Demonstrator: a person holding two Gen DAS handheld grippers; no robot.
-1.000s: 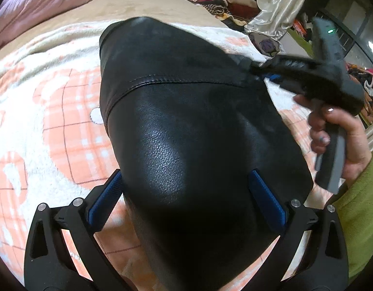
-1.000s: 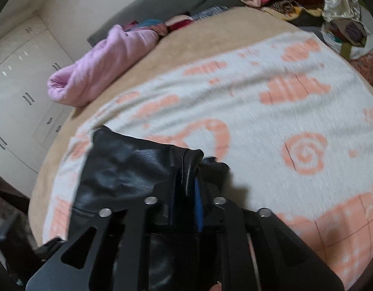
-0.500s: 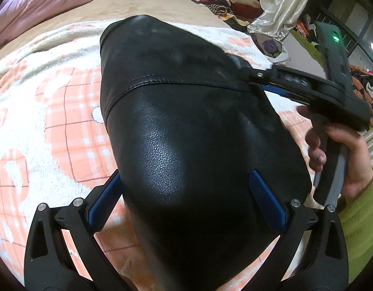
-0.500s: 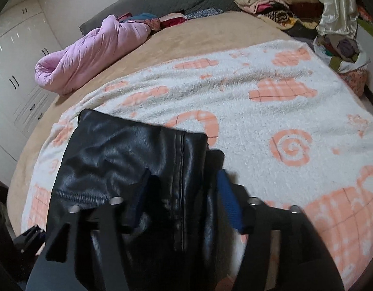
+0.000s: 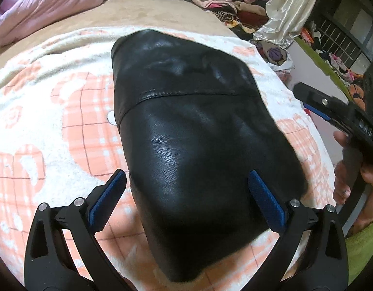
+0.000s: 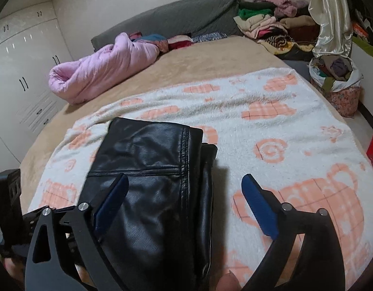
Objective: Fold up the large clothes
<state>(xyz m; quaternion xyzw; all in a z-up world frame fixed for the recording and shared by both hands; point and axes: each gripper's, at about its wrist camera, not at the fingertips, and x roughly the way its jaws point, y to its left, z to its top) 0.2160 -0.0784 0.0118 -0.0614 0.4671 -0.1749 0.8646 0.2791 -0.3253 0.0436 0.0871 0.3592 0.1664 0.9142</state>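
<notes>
Since a second earlier, the right gripper (image 6: 184, 194) had let go of the folded black leather garment (image 6: 147, 194) and drawn back from its edge; its jaws were opening, already wide, with blue pads clear of the leather, the left pad over the garment and the right pad over the blanket. In the left wrist view that gripper (image 5: 336, 118) sat at the right edge of the frame, apart from the garment (image 5: 193, 133), gripped by a hand (image 5: 356, 184) with a green sleeve (image 5: 363, 249) below it. The left gripper (image 5: 186, 198) hung over the near end of the garment with its jaws spread wide on either side of the fold, the blue pads not seen pressing on it. The garment lay folded into a compact block on the white fleece blanket with orange checked shapes (image 6: 271, 131), spread across the tan-covered bed (image 6: 198, 58). A rolled pink quilt (image 6: 101, 68) rested farther up the bed, and a stack of folded clothes (image 6: 266, 24) stood beyond the far corner.
</notes>
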